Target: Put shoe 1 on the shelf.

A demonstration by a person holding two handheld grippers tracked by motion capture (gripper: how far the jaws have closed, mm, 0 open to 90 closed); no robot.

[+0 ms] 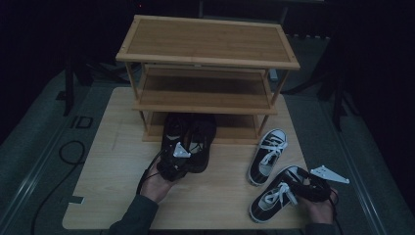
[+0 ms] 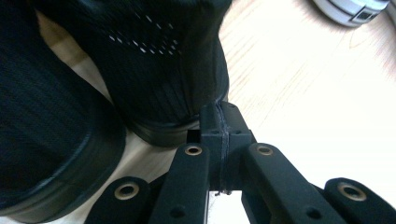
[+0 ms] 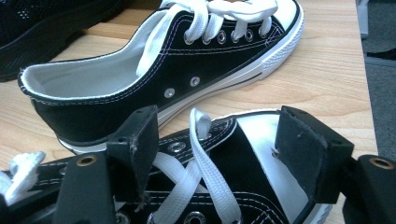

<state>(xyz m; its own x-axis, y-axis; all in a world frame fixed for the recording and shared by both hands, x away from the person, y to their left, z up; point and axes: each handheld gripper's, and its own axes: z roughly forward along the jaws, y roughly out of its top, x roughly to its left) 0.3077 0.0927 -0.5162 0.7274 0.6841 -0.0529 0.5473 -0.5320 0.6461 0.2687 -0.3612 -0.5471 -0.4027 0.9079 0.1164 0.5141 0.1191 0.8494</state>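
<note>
Black mesh shoes (image 1: 190, 139) side by side on the bench (image 1: 112, 161), toes tucked under the lowest shelf of the rack (image 1: 208, 68), heels toward the person. Dark knit uppers with small perforations, glossy black sole rims, seen close in the left gripper view (image 2: 159, 70). Left claw (image 1: 172, 164) at the heels of that pair; jaws pressed together with no gap in the left gripper view (image 2: 219, 140), tips right against the heel of one shoe, nothing between them as far as can be told. Left hand (image 1: 155, 185) low behind it, forearm in a dark sleeve rising from the bottom edge, cable looping off to the left.

To the right, two black canvas sneakers with white laces, white toe caps and white soles. Far sneaker (image 1: 266, 155) flat on the bench, toe pointing toward the rack; in the right gripper view (image 3: 154, 79) white lining and metal eyelets clear. Near sneaker (image 1: 276, 193) angled, toe toward the lower left, near the bench's front right edge. Right claw (image 1: 313, 188) over its heel end, jaws set wide on either side of the shoe (image 3: 210, 154): one pad at the laces, the other against the white rubber edge. Whether pads press or merely flank, cannot tell. Right hand (image 1: 320, 208) at the bench's corner, grey plate jutting right.
</note>
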